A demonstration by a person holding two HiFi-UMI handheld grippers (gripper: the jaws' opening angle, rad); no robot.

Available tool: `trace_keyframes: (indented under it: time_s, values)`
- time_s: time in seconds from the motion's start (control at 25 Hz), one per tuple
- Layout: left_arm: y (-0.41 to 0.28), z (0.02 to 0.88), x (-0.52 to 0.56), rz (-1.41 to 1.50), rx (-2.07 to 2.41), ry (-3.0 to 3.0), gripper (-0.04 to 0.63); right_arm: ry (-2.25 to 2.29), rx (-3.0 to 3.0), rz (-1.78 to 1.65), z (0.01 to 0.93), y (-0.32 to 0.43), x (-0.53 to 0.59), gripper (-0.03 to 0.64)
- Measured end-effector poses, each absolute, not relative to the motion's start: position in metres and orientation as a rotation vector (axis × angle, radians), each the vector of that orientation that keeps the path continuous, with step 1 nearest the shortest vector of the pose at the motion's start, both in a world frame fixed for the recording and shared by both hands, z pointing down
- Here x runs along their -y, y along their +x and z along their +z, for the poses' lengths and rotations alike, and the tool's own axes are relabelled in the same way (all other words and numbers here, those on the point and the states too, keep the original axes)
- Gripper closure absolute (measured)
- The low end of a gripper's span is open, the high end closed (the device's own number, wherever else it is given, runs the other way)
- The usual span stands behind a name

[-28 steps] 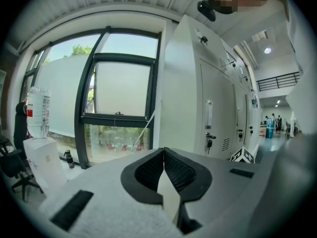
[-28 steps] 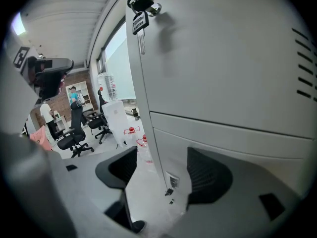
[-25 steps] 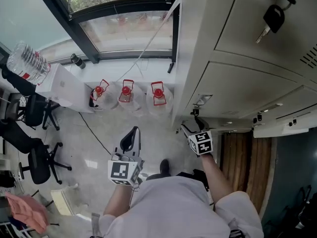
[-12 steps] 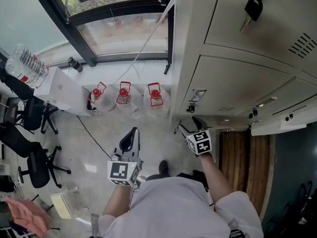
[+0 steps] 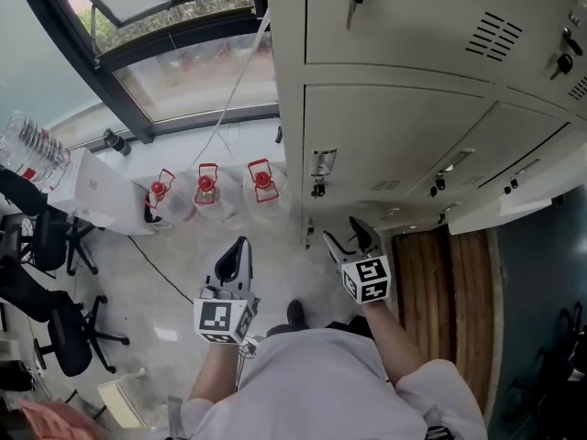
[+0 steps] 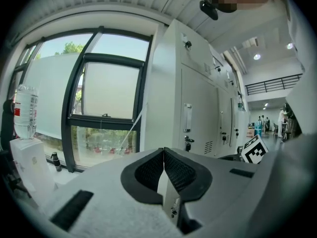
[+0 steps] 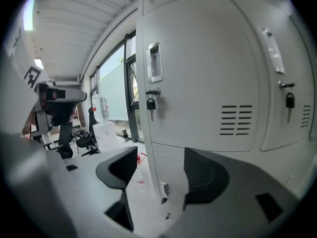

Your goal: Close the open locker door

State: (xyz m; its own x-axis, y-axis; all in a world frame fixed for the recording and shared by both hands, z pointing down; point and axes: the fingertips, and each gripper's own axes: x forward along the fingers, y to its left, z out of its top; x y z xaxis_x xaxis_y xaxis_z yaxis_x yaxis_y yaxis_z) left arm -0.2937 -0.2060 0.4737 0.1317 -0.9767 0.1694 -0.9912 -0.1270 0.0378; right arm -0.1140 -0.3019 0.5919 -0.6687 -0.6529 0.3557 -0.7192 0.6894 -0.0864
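A bank of cream metal lockers (image 5: 394, 108) fills the upper right of the head view. At its lower right one open locker door (image 5: 503, 213) juts out, seen edge-on. My right gripper (image 5: 342, 234) is open and empty, pointing at the lowest lockers, left of that door. In the right gripper view it (image 7: 161, 158) faces a shut door with a handle (image 7: 155, 62) and a hanging key (image 7: 150, 104). My left gripper (image 5: 240, 246) hangs over the floor left of the lockers, shut on nothing. Its pads (image 6: 164, 152) meet in the left gripper view.
Three clear containers with red tops (image 5: 206, 186) stand on the floor by the window (image 5: 174, 71). A large water bottle (image 5: 27, 149) sits on a white box at far left, with black office chairs (image 5: 46, 282) below. A wooden strip (image 5: 459, 282) runs under the open door.
The head view has swung right and up, so the lockers fill more of it. Both grippers stay about where they were, the right one a little lower. Neither gripper's jaws moved.
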Motion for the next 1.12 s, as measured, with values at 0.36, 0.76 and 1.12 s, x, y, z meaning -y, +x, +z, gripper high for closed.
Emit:
trace_keyframes:
  time_s: [0.36,0.76,1.12]
  values:
    - [-0.247,0.466,0.214,0.128,1.896,2.342,0.585,1.421,2.614,0.144,0.513,-0.032,0.264,0.535]
    - [-0.165,0.455,0.223,0.100,1.740,2.481,0.586,1.821,2.531,0.089,0.446,0.068,0.235,0.603]
    - [-0.107,0.425,0.222,0.085,1.676,2.592,0.586,1.877,2.522,0.050,0.429,0.107,0.214,0.604]
